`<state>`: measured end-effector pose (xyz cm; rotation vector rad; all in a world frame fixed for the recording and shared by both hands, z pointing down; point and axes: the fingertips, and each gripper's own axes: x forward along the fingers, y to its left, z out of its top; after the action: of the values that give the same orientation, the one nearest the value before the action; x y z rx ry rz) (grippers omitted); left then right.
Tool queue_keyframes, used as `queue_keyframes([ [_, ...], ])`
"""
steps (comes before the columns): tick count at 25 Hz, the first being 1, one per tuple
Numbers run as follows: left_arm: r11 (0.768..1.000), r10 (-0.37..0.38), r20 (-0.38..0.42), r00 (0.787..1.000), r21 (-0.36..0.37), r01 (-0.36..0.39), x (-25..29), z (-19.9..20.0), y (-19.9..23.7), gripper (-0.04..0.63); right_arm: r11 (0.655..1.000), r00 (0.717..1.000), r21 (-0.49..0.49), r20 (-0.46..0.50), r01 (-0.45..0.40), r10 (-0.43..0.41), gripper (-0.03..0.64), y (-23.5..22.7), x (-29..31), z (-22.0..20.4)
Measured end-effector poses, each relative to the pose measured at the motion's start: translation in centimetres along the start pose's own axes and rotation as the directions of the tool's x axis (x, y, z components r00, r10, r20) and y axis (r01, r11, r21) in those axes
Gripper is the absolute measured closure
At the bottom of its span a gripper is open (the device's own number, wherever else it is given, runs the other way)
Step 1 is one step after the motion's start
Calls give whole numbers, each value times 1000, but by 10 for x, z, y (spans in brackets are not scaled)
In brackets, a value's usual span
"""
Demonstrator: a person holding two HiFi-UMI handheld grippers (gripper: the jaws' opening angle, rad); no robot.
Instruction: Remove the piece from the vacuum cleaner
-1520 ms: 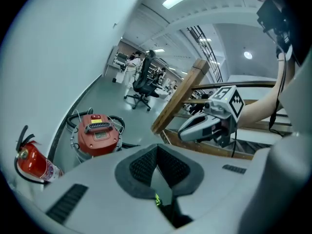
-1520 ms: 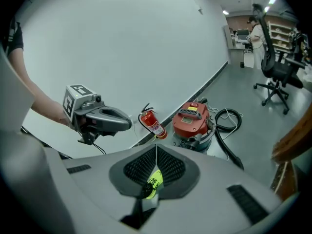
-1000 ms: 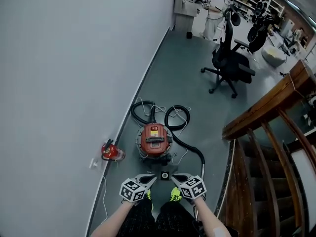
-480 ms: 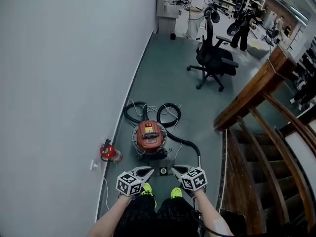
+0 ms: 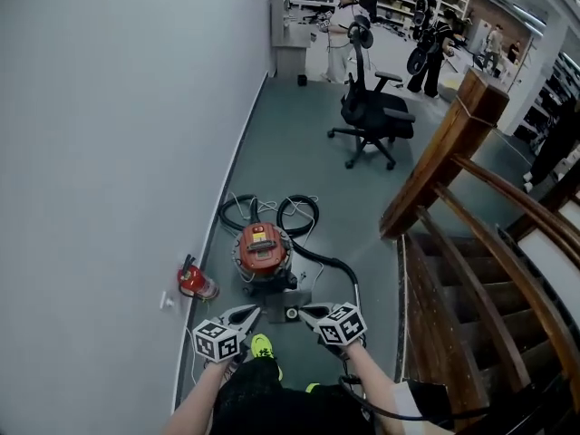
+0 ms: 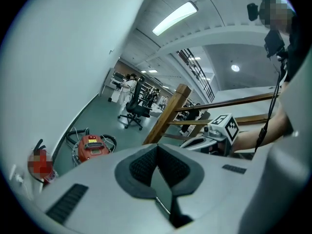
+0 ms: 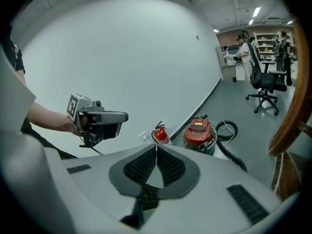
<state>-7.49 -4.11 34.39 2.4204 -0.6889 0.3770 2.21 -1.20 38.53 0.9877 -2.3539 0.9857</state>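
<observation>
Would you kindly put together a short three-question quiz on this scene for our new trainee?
1. True or false: the left gripper is gripping the vacuum cleaner.
2. The right gripper is: A) wide open; B) shut and empty; C) shut on a cable.
3. What red object stands at the wall beside the vacuum cleaner?
Key: 1 false, it is shut on nothing; 2 B; 3 the fire extinguisher.
</observation>
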Motion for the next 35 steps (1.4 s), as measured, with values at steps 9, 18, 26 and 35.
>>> queue_keyframes([
  [9, 1000, 17, 21, 1000, 16, -17, 5, -26, -58, 586, 1000, 999, -19, 51, -10, 11, 597, 1, -50, -29],
  [18, 998, 57, 78, 995, 33, -60, -9, -50, -106, 586, 995, 996, -84, 66, -56, 61, 597, 29, -79, -65],
  [26, 997, 71, 104, 992, 24, -74, -29, -89, -153, 586, 989, 994, -119, 57, -86, 93, 597, 67, -103, -109],
  [35, 996, 59, 88, 994, 67, -65, -47, -120, -208, 586, 987, 990, -129, 87, -101, 112, 597, 105, -133, -140],
])
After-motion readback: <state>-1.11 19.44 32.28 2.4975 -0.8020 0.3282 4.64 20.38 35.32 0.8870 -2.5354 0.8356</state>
